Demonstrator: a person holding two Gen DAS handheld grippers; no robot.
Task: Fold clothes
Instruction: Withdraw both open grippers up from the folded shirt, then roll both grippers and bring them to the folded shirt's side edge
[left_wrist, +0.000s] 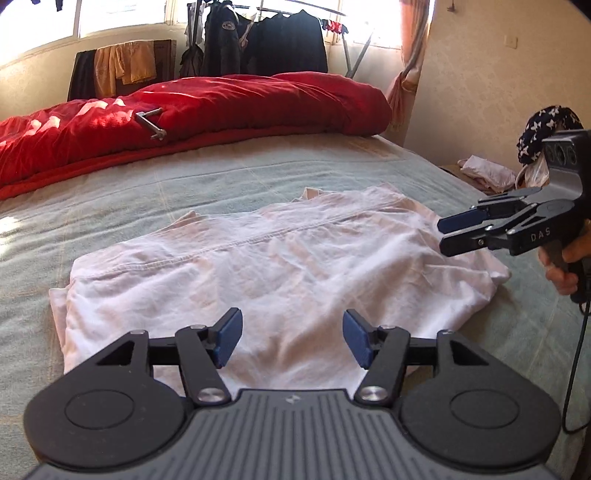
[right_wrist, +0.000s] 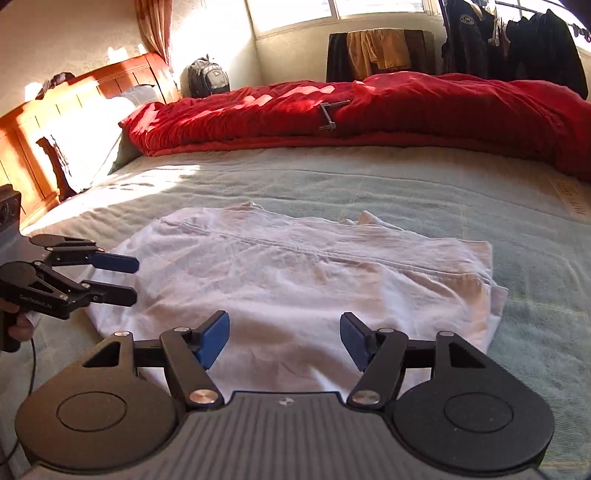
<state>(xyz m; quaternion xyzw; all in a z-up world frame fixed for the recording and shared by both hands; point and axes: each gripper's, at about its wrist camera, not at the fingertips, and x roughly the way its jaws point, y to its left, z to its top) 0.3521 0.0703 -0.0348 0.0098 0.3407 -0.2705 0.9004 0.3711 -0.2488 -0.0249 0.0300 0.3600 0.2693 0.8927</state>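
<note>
A pale pink-white garment (left_wrist: 266, 266) lies folded into a rough rectangle on the light green bedspread (left_wrist: 184, 184); it also shows in the right wrist view (right_wrist: 295, 273). My left gripper (left_wrist: 292, 339) is open and empty, hovering over the garment's near edge. In the right wrist view it comes in from the left (right_wrist: 125, 278), open, over the garment's left edge. My right gripper (right_wrist: 284, 339) is open and empty above the garment's near edge. In the left wrist view it hovers at the right (left_wrist: 448, 234), over the garment's right edge.
A red duvet (left_wrist: 192, 110) with a metal crank tool (left_wrist: 149, 123) on it lies along the bed's far side. A wooden headboard (right_wrist: 33, 129) and pillow (right_wrist: 88, 129) are at the left. Dark clothes hang on a rack (left_wrist: 266, 40). More clothes (left_wrist: 484, 173) lie beyond the bed's right edge.
</note>
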